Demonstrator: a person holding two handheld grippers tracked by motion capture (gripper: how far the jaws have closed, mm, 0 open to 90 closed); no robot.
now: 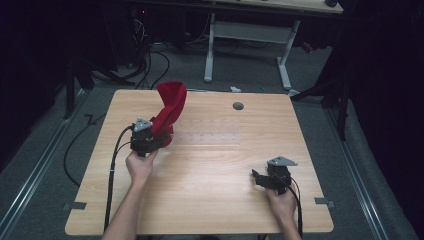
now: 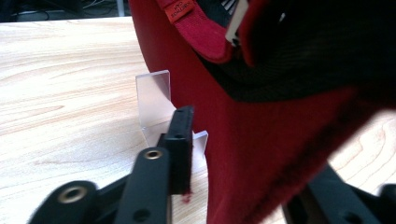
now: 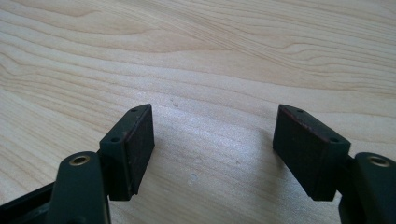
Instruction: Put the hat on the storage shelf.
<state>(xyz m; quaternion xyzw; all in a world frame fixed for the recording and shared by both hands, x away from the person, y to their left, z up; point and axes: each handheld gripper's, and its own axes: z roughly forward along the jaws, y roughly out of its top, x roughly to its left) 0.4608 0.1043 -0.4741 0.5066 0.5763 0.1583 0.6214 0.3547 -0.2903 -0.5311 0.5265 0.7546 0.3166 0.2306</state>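
A soft red fabric cap with a dark inner lining stands lifted above the left side of a pale wood-grain bench, clamped at its lower edge in the left claw. In the left gripper view, a small clear plastic stand sits on the bench just behind the cap, partly blocked by it. The right claw rests low at the bench's right, jaws spread apart, holding nothing. A grey round disc lies near the far edge.
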